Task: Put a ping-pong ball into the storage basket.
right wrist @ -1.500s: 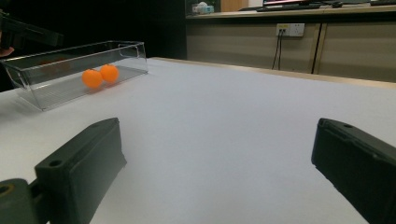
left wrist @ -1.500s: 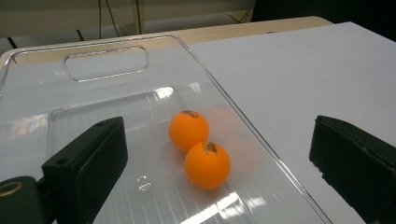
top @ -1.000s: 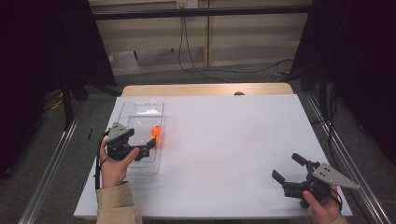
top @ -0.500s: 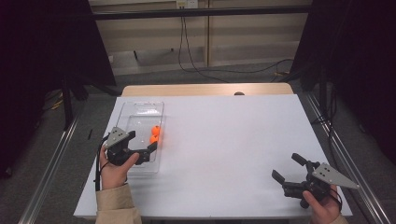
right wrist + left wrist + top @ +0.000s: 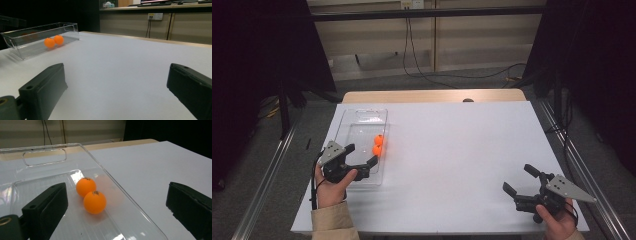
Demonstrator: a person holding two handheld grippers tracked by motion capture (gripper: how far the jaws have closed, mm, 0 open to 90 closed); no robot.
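White tabletop [image 5: 452, 150] w/ a pale wooden strip along its far edge, dark curtains either side, beige wall panels and trailing cables behind. Near the table's left side lies a clear rectangular plastic tray [image 5: 357, 125] w/ a cut-out handle slot at its far end, long axis running away from the person. Inside it, against the right wall and toward the near half, sit two orange ping-pong balls [image 5: 377, 145], touching each other, both resting on the tray floor; each has a small dark mark on top, seen in the left gripper view [image 5: 91, 195]. Left gripper [image 5: 361, 161], held in the person's left hand [image 5: 331, 186], hovers at the tray's near end, jaws wide apart and empty; in its own view one jaw is over the tray floor, the other out past the right wall over bare table, balls just ahead between them, not touched. Right gripper [image 5: 519, 181], in the right hand [image 5: 557, 222], is low over the table's near right corner, well apart from tray and balls, jaws spread wide, nothing between them. From the right gripper view the tray [image 5: 40, 37] stands far off at left, balls [image 5: 53, 41] visible thru its clear wall.
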